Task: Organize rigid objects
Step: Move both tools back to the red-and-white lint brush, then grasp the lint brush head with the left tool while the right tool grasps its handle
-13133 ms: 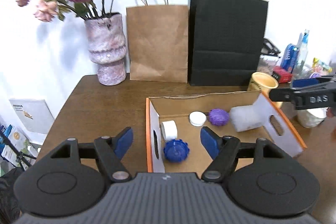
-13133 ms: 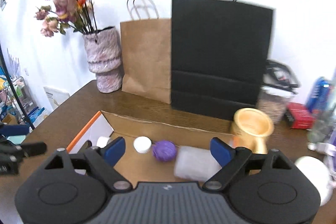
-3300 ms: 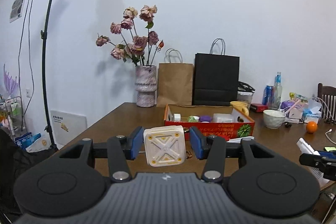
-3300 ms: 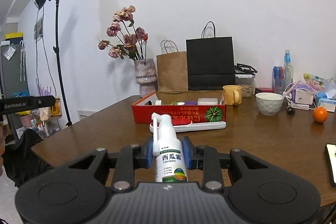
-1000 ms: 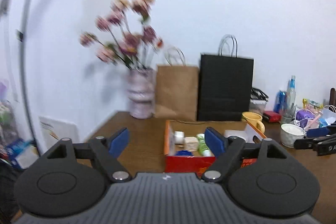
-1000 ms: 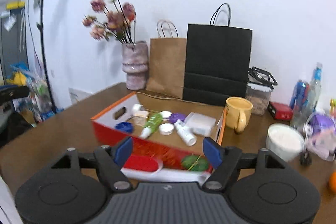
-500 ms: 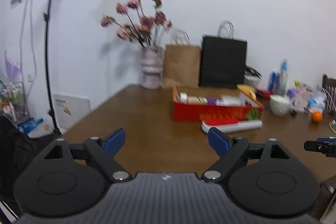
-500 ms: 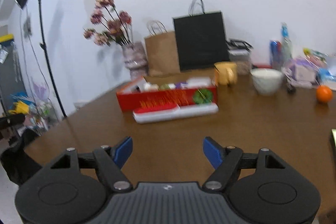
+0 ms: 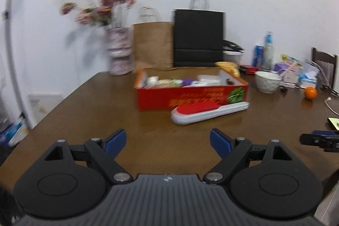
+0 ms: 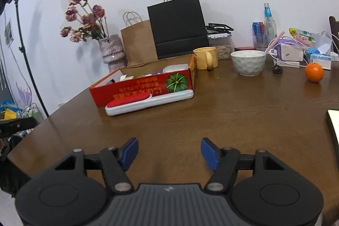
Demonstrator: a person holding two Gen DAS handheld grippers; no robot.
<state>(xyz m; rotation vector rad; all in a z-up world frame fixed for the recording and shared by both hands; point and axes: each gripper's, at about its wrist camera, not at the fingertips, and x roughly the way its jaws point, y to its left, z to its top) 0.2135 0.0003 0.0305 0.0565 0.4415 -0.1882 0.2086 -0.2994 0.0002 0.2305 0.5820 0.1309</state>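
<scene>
A red cardboard box [image 9: 190,96] [image 10: 135,91] stands mid-table, holding several small items: white, purple and green pieces. In front of it lies a white brush with red bristles [image 9: 208,110] [image 10: 148,102], touching the box's front wall. My left gripper [image 9: 168,141] hovers wide open over bare table near the front edge, nothing between its fingers. My right gripper [image 10: 169,151] is also empty; its jaws are closing, with only table wood between them. The right gripper's tip [image 9: 320,139] shows at the far right of the left wrist view.
Behind the box stand a vase of dried flowers [image 10: 110,50], a brown bag [image 10: 137,46] and a black bag [image 10: 177,29]. A yellow mug [image 10: 206,57], white bowl [image 10: 247,61], orange [image 10: 314,72], bottles and clutter fill the right. A phone [image 10: 333,120] lies at the right edge.
Both grippers have pulled back from the box and sunk toward the table's front. The right gripper's jaws stand narrower than half a second ago.
</scene>
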